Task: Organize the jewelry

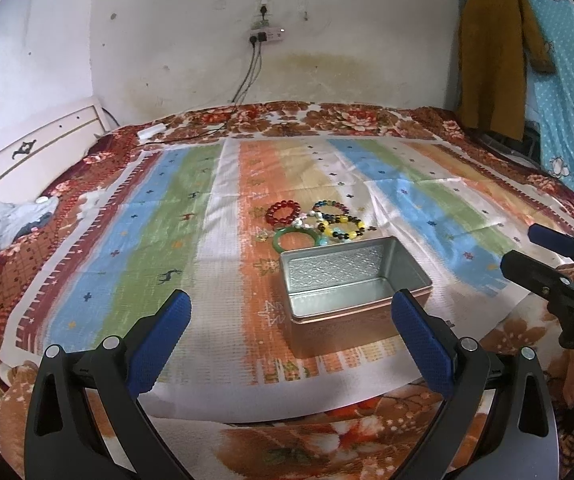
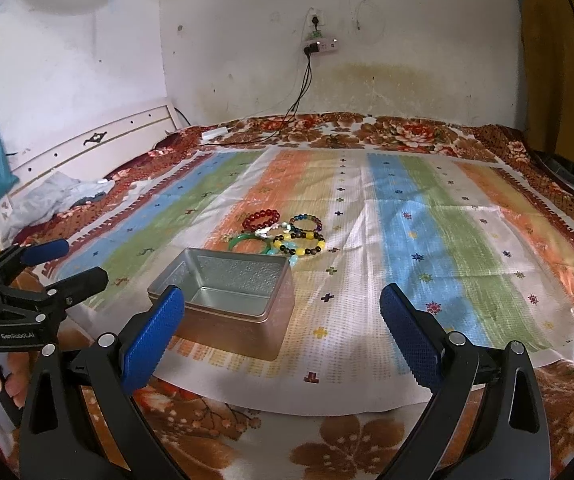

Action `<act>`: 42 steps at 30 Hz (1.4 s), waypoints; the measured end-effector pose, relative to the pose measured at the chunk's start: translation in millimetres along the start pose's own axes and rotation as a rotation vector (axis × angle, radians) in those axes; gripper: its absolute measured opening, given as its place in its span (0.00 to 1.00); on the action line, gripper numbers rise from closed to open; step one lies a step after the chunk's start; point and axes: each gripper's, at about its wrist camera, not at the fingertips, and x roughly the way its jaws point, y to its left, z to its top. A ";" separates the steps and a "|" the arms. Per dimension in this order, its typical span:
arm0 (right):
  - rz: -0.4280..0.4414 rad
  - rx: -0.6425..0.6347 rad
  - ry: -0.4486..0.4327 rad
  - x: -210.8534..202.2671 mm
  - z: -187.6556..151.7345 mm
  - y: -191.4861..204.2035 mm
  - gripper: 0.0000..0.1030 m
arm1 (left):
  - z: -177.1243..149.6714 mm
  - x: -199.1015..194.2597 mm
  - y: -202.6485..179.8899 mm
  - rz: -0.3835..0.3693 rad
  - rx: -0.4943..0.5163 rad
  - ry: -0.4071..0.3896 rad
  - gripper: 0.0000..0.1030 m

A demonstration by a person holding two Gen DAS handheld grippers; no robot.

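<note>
A bed covered by a floral orange-brown blanket (image 1: pixel 327 440) was seen, with a striped pastel woven cloth (image 2: pixel 427 216) spread flat over it. An open rectangular silver metal tin (image 1: pixel 351 284), nothing in it, was placed on the cloth's orange stripe. Just behind the tin a cluster of bracelets was laid: a dark red beaded bracelet (image 1: pixel 283 212), a green jade bangle (image 1: pixel 293 240) nearest the tin's rim, and a yellow-and-black beaded bracelet (image 1: pixel 341 229). The left gripper (image 1: pixel 291 334) and the right gripper (image 2: pixel 283 330) were held wide apart above the near edge, nothing being gripped.
</note>
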 end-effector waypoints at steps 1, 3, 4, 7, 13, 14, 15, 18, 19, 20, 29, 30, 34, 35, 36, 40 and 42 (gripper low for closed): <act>0.001 0.000 -0.003 0.5 0.0 -0.2 0.96 | 0.0 -0.8 0.5 -0.009 0.002 -0.003 0.95; 0.002 0.000 -0.001 1.7 0.7 -1.0 0.96 | 0.3 -0.3 0.7 -0.009 -0.001 -0.003 0.95; 0.001 0.001 0.003 2.9 0.9 -1.8 0.96 | 0.3 0.7 1.8 -0.004 -0.007 0.000 0.95; -0.005 0.017 0.026 9.0 0.8 -4.8 0.96 | 0.4 3.4 1.9 0.017 -0.015 0.015 0.95; 0.018 0.031 0.036 11.1 3.2 -6.6 0.96 | 1.8 10.6 1.1 0.010 -0.010 0.053 0.95; 0.026 0.041 0.042 12.6 3.9 -7.8 0.96 | 2.2 12.1 1.5 0.012 -0.012 0.060 0.95; 0.033 0.050 0.046 13.4 4.4 -8.7 0.96 | 2.1 12.3 2.1 0.014 -0.016 0.062 0.95; 0.047 0.072 0.054 15.6 6.9 -11.4 0.96 | 3.5 9.5 7.0 0.003 -0.040 0.057 0.95; 0.049 0.074 0.056 16.2 8.7 -12.1 0.96 | 5.1 9.5 8.0 -0.004 -0.046 0.059 0.95; 0.049 0.075 0.057 17.0 10.5 -12.4 0.96 | 6.8 9.9 10.0 -0.009 -0.054 0.063 0.95; 0.042 0.052 0.047 29.1 32.6 -16.9 0.96 | 22.9 40.8 13.1 0.064 -0.059 0.137 0.95; 0.036 0.041 0.044 31.1 34.8 -17.4 0.96 | 25.5 42.3 12.3 0.071 -0.050 0.127 0.95; 0.039 0.024 0.054 39.7 40.0 -18.5 0.96 | 31.0 55.5 11.2 0.077 -0.031 0.147 0.95; 0.046 0.024 0.059 41.8 40.8 -18.4 0.96 | 32.4 60.5 11.1 0.082 -0.021 0.160 0.95; 0.051 0.018 0.066 44.6 42.3 -17.6 0.96 | 34.2 64.2 10.5 0.089 -0.010 0.166 0.95; 0.048 -0.005 0.072 52.3 48.1 -16.3 0.96 | 42.0 74.3 11.9 0.100 -0.001 0.170 0.95; 0.046 -0.005 0.075 55.9 50.5 -18.1 0.96 | 46.0 80.4 16.1 0.090 -0.023 0.186 0.95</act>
